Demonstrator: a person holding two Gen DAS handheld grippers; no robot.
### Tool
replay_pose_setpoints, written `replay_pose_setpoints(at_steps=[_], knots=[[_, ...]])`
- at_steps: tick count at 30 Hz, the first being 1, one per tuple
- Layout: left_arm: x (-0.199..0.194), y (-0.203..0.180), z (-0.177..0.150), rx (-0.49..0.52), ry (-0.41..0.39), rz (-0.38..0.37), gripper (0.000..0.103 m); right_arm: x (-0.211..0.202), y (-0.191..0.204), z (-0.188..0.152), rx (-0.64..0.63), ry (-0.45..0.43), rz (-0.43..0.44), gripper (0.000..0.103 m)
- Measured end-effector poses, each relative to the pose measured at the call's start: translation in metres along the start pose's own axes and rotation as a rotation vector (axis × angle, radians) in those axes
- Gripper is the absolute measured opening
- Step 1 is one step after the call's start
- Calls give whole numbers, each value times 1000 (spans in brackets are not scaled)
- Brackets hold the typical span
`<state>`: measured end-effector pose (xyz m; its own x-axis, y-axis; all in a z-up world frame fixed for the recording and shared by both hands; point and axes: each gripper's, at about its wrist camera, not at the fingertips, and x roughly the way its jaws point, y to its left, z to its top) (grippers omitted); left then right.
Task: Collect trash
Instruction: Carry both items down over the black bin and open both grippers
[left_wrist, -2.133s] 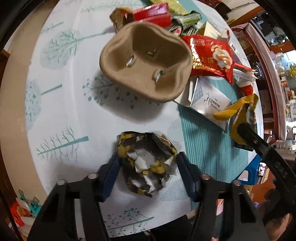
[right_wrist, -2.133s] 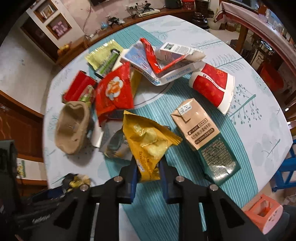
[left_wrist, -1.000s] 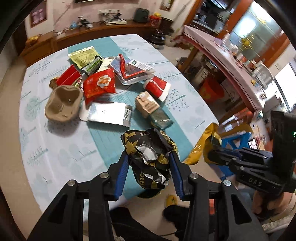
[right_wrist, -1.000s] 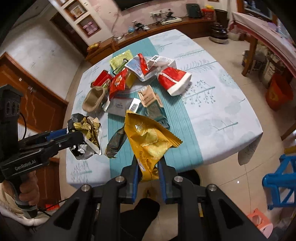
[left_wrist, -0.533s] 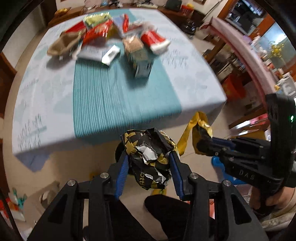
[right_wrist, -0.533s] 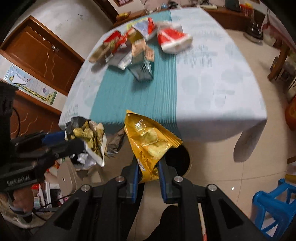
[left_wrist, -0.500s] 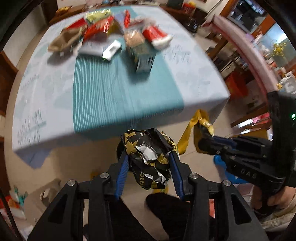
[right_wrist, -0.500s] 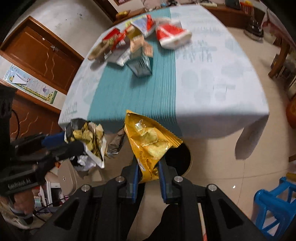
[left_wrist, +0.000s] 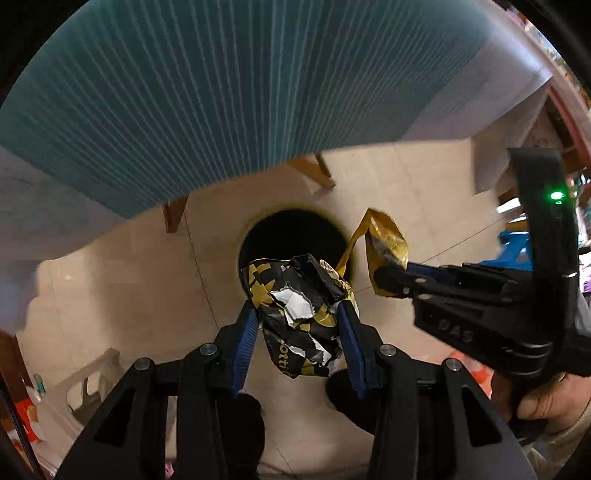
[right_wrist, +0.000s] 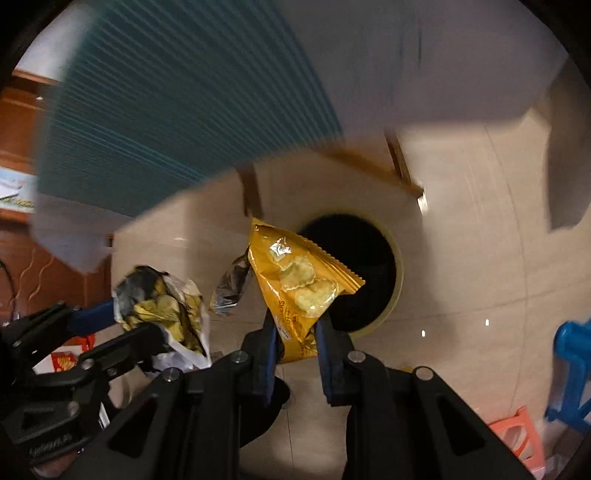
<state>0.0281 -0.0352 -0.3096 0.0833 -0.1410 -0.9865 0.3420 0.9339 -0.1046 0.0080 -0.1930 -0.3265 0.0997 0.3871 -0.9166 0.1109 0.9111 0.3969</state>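
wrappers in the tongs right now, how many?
2. A crumpled black-and-gold foil wrapper in the left tongs, over the dark round bin; a yellow chip bag in the right tongs beside it. The bin's contents are hidden.

We had right gripper (right_wrist: 295, 334) clamped on yellow chip bag (right_wrist: 301, 280), over dark bin (right_wrist: 354, 273), left gripper (right_wrist: 122, 326) pinching crumpled wrapper (right_wrist: 162, 306) alongside

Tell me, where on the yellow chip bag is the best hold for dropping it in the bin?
Keep the bottom end. The right gripper is shut on the yellow chip bag there, from below, its flat faces against the jaws. The crimped top points toward the dark bin opening, so it would probably drop cleanly.
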Motion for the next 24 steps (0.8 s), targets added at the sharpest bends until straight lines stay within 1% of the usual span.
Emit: replay_pose_setpoints(at_steps=[3,7,9,10,11,12,13,14,16,18,19,20,21,22,24], knots=[[43,7,3,6,-4,5,42,57,-17,-3,40,19,-40,19],[90,13,6,8,-28,17,45,112,-40,-3,84,33,-66,22],[107,15,7,11,-43,16,52,129,-47,-1,91,36,-76,22],[114,17,7,10,-55,23,58,140,-52,0,92,33,-77,24],[119,19,5,14,-68,25,62,150,-56,0,92,32,-85,31],[124,20,5,28,-85,31,65,156,-53,4,93,32,-90,35],[127,21,4,41,-96,45,71,163,-57,5,94,22,-96,45],[130,21,3,51,-104,60,74,165,-58,7,94,14,-97,54],[136,25,1,65,-108,88,74,170,-65,8,100,-2,-102,62],[144,30,1,63,-98,97,75,177,-69,8,116,-15,-108,65],[145,32,1,57,-96,101,80,178,-71,8,125,-21,-110,68],[147,35,0,47,-98,108,88,179,-73,7,135,-28,-112,71],[147,37,1,40,-102,113,92,180,-73,8,140,-33,-112,77],[145,38,0,37,-105,114,95,180,-74,6,149,-41,-113,80],[142,40,1,35,-116,120,96,181,-73,6,155,-49,-113,80]])
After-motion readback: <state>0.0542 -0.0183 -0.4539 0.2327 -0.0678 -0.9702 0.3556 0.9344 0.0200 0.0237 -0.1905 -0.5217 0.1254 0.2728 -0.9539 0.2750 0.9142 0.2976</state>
